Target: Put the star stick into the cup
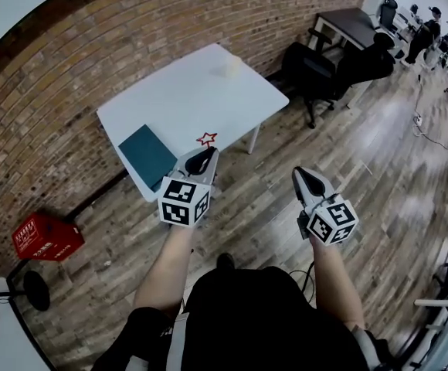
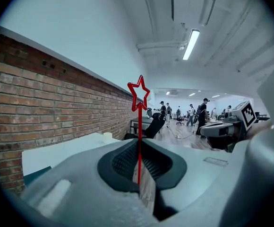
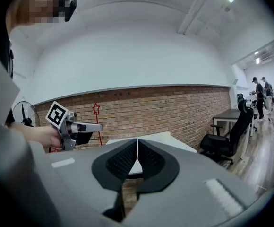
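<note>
A thin red star stick (image 2: 139,126) stands upright between the jaws of my left gripper (image 2: 139,167), which is shut on its lower end. From the head view the star (image 1: 206,138) shows just past that gripper (image 1: 203,158), over the near edge of the white table (image 1: 185,99). A small pale cup (image 1: 225,68) stands near the table's far edge, well apart from the stick. My right gripper (image 1: 305,175) hangs over the floor to the right, shut with nothing in it (image 3: 137,148). In the right gripper view the left gripper (image 3: 80,126) holds the stick (image 3: 96,109) up.
A teal notebook (image 1: 148,155) lies on the table's near left corner. A brick wall runs behind the table. Black office chairs (image 1: 317,68) and a dark desk stand to the right; a red crate (image 1: 46,236) and a fan (image 1: 31,288) sit on the floor at left.
</note>
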Demonstrator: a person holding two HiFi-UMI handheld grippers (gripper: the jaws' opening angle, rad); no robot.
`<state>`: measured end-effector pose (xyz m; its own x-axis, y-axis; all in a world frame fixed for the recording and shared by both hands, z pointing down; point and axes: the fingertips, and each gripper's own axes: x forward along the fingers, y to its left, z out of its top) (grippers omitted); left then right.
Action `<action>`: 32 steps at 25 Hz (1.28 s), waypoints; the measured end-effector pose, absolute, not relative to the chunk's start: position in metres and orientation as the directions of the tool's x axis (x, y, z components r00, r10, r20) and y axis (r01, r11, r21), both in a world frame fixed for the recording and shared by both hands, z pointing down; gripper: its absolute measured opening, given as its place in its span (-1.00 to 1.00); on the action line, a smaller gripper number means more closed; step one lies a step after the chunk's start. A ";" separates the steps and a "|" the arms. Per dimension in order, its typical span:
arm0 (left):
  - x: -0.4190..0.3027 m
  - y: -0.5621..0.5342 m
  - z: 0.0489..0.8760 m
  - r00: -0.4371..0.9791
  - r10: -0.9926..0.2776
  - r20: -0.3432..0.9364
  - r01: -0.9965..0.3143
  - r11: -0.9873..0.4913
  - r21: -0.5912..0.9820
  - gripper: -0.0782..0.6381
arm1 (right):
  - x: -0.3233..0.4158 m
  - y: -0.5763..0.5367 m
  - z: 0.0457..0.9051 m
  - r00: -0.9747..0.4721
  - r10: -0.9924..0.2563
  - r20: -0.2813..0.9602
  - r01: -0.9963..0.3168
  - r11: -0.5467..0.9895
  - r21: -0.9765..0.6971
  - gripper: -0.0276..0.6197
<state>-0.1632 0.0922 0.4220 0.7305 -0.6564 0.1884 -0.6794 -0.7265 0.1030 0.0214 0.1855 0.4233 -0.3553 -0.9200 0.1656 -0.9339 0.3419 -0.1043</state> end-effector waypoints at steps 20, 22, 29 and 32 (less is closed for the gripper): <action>-0.145 -0.025 0.449 0.672 -0.699 0.244 -0.736 -0.668 0.115 -0.72 | 0.015 0.043 0.461 -0.553 -0.815 0.171 -0.828 0.517 -0.216 -0.79; -0.127 -0.053 0.451 0.664 -0.703 0.255 -0.741 -0.664 0.101 -0.72 | 0.029 0.015 0.466 -0.571 -0.803 0.172 -0.816 0.533 -0.223 -0.78; -0.050 -0.151 0.456 0.646 -0.702 0.301 -0.751 -0.654 0.087 -0.72 | 0.090 -0.082 0.488 -0.632 -0.749 0.199 -0.769 0.575 -0.278 -0.87; -0.024 -0.189 0.458 0.622 -0.714 0.323 -0.769 -0.635 0.078 -0.72 | 0.107 -0.117 0.495 -0.664 -0.717 0.213 -0.742 0.598 -0.303 -0.86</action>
<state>-0.0235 -0.1892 0.4578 0.6218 -0.7137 0.3227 -0.7688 -0.6347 0.0776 0.1067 -0.1174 0.4954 -0.6643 -0.7166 0.2125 -0.7420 0.5979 -0.3032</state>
